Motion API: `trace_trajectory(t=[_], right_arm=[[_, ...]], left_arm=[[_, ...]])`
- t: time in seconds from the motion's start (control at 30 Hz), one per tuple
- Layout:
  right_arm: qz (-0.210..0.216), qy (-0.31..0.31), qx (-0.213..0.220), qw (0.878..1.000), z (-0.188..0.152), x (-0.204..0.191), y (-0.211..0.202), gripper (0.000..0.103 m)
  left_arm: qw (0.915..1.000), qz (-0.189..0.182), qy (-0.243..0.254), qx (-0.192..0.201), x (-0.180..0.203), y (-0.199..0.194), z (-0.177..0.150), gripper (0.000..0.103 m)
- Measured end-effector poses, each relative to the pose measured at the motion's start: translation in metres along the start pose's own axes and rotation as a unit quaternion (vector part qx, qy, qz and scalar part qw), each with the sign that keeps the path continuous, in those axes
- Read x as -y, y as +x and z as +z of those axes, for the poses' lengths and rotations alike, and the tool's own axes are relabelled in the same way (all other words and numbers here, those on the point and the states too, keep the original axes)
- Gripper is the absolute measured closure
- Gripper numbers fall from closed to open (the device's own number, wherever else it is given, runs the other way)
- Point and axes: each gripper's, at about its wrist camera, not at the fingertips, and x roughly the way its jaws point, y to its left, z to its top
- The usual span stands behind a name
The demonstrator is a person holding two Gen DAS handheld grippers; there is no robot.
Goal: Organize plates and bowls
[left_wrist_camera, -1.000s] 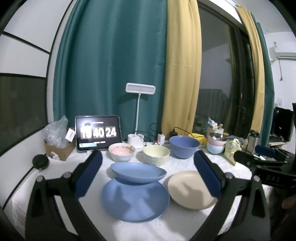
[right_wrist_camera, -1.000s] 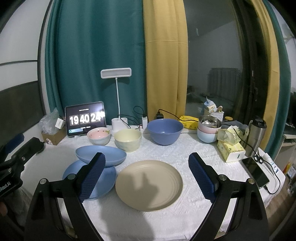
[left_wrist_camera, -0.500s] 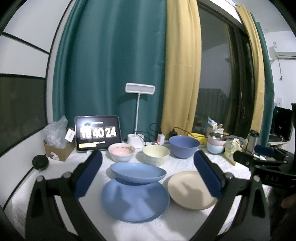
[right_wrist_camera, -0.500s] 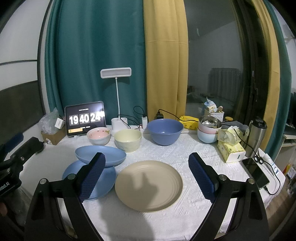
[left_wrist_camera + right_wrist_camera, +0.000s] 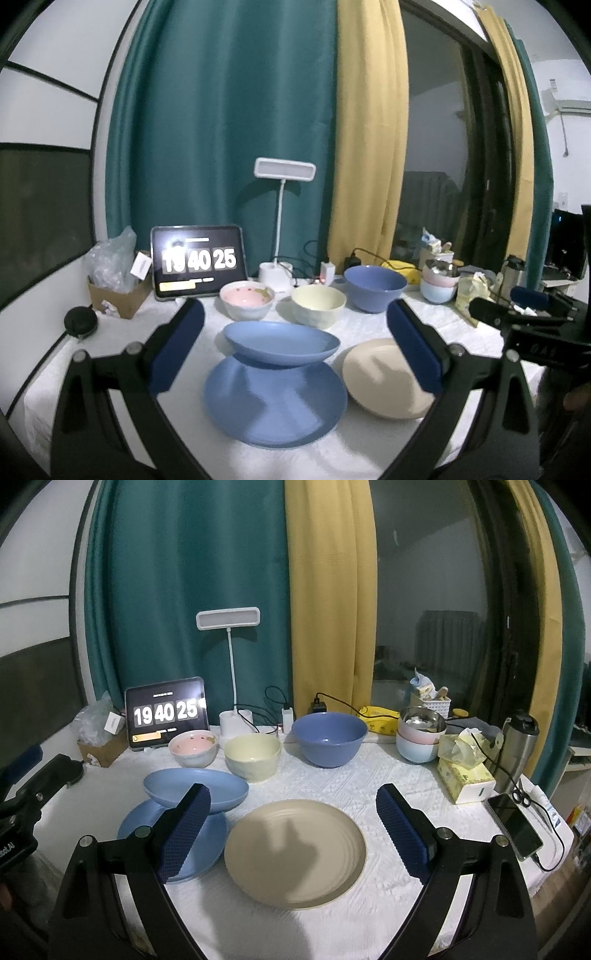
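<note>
Both the left gripper point(image 5: 295, 349) and the right gripper point(image 5: 293, 829) hover above the near edge of the worktop point(image 5: 388, 782) with fingers spread wide and holding nothing. A shallow blue dish point(image 5: 281, 341) rests on a flat blue plate point(image 5: 275, 406), just beside a beige plate point(image 5: 295, 847) (a shadow falls across it). Behind them stand a pink bowl point(image 5: 194, 747), a cream bowl point(image 5: 252, 757) and a large blue bowl point(image 5: 329, 738).
</note>
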Motion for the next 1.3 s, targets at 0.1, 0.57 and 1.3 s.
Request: trace_trajectory(t=[0.1, 0.57, 1.3], right_arm=[[0.002, -0.001, -0.007, 1.0, 0.002, 0.002, 0.013, 0.009], [0.014, -0.004, -0.048, 0.999, 0.012, 0.001, 0.08, 0.009], [0.052, -0.003, -0.12, 0.991, 0.006, -0.021, 0.191, 0.009]], left_arm=[[0.9999, 0.006, 0.0, -0.008, -0.003, 0.013, 0.001, 0.003], [0.997, 0.033, -0.013, -0.069, -0.024, 0.082, -0.01, 0.003], [0.9854, 0.064, -0.038, -0.153, -0.069, 0.182, -0.036, 0.004]])
